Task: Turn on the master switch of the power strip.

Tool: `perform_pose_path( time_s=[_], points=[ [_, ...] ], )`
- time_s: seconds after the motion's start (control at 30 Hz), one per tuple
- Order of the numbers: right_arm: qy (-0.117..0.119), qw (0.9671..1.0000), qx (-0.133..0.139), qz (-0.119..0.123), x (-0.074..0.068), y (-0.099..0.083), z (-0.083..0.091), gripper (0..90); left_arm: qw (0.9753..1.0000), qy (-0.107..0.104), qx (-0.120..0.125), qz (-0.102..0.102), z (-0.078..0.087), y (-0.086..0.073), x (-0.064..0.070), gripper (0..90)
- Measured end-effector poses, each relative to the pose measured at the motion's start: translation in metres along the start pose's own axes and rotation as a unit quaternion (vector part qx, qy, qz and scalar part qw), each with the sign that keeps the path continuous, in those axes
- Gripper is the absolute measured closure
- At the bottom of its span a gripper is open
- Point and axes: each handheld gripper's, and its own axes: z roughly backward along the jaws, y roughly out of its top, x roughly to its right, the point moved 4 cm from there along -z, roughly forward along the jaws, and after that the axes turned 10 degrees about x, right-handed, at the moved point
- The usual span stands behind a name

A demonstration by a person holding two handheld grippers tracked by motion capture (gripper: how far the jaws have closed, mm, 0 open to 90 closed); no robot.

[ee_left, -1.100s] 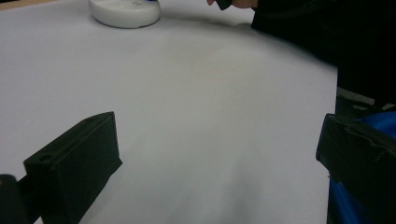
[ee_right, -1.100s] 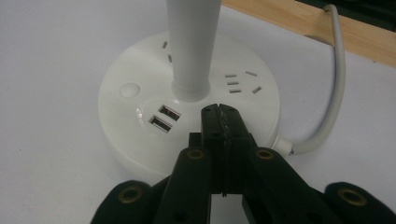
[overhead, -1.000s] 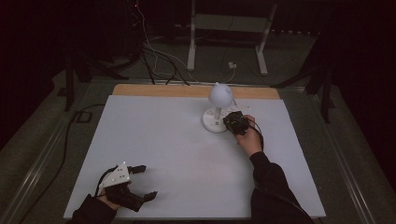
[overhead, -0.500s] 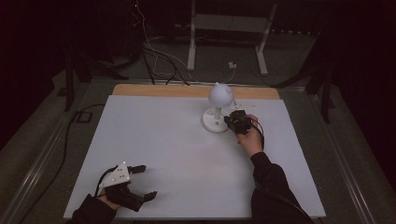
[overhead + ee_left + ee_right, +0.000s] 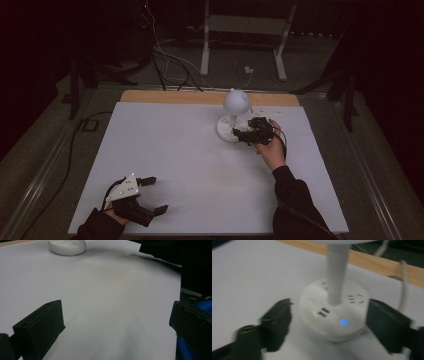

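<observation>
White desk lamp (image 5: 234,116) stood upright at the far right part of the white tabletop (image 5: 180,165), near the wooden back edge (image 5: 165,97). Round flat base (image 5: 334,315) with socket slots, USB ports and a lit blue button (image 5: 343,322); thin white stem (image 5: 336,272) rose from the base centre to a rounded head (image 5: 236,101). White cord ran off behind the base. Right claw (image 5: 328,327) was spread wide, jaws flanking the base on both sides, contact unclear. Left claw (image 5: 150,196) sat at the near left corner, wide apart, holding nothing, well away from the lamp.
</observation>
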Motion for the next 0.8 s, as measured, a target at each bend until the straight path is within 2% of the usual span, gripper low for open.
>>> perform_pose_path(
  time_s=[0.03,0.1,0.13,0.3,0.37,0.53,0.67,0.8],
  points=[
    [0.019,0.9998,-0.002,0.005,-0.002,-0.001,0.002,11.1,1.0000,0.000,0.000,0.000,0.000,0.000,0.000,0.1],
    [0.024,0.9997,-0.004,0.008,-0.004,-0.001,0.005,8.1,1.0000,0.000,0.001,0.000,0.000,0.000,0.000,0.1],
    [0.041,0.9991,-0.006,0.007,-0.006,-0.001,0.008,4.0,1.0000,0.000,0.001,0.000,0.000,0.000,0.000,0.1],
    [0.069,0.9975,-0.007,0.011,-0.014,0.002,0.015,0.5,1.0000,-0.001,0.001,0.000,0.000,0.000,0.000,0.1],
    [0.098,0.9951,0.009,0.004,-0.018,0.004,0.019,0.0,1.0000,0.000,0.001,-0.001,0.000,0.000,0.000,0.1],
    [0.100,0.9944,-0.009,0.033,-0.027,0.000,0.026,0.0,1.0000,0.000,0.001,-0.001,0.001,0.000,0.000,0.1],
    [0.107,0.9935,-0.002,0.040,-0.033,-0.005,0.034,0.0,1.0000,0.000,0.000,-0.001,0.000,0.000,0.000,0.1],
    [0.116,0.9921,-0.007,0.047,-0.041,-0.013,0.041,0.0,1.0000,0.001,0.001,-0.002,0.001,0.001,0.000,0.1]
  ],
)
